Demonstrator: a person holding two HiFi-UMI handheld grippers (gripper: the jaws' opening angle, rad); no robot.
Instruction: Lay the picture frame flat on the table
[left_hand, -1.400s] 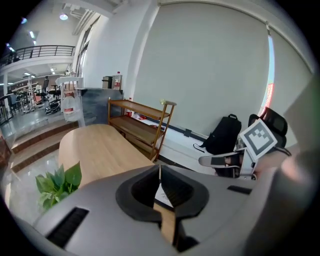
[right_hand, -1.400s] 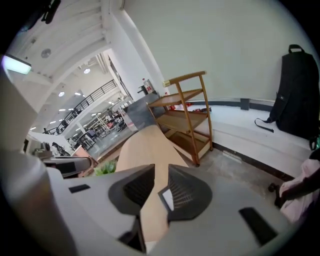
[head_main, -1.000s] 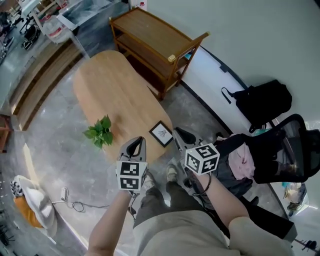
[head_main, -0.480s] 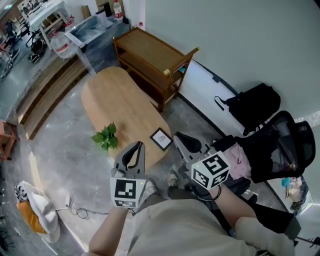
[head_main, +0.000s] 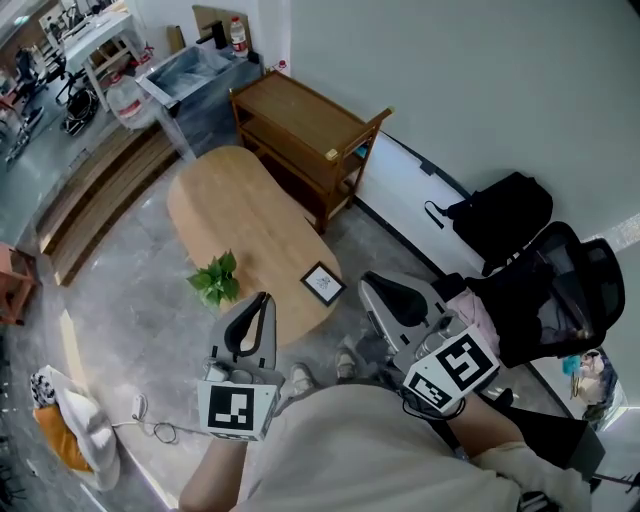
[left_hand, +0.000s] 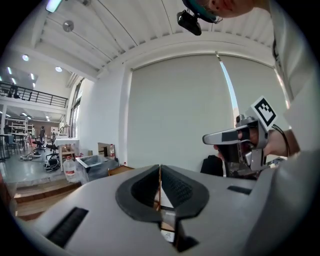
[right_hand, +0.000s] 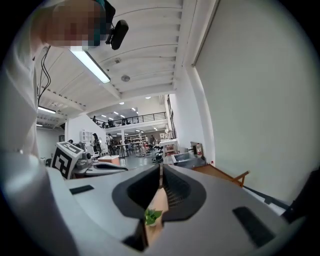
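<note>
The small black-edged picture frame lies flat near the near end of the oval wooden table. My left gripper is held up in the air in front of me, jaws shut with nothing between them, short of the table's near edge. My right gripper hovers to the right of the frame, off the table, also shut and empty. In the left gripper view the jaws meet at their tips. In the right gripper view the jaws meet too.
A small green plant stands on the table left of the frame. A wooden shelf cart stands behind the table. A white board, a black backpack and a black chair line the wall at right.
Both grippers have risen toward my head and now sit lower and larger in the head view. The picture frame lies as before on the table.
</note>
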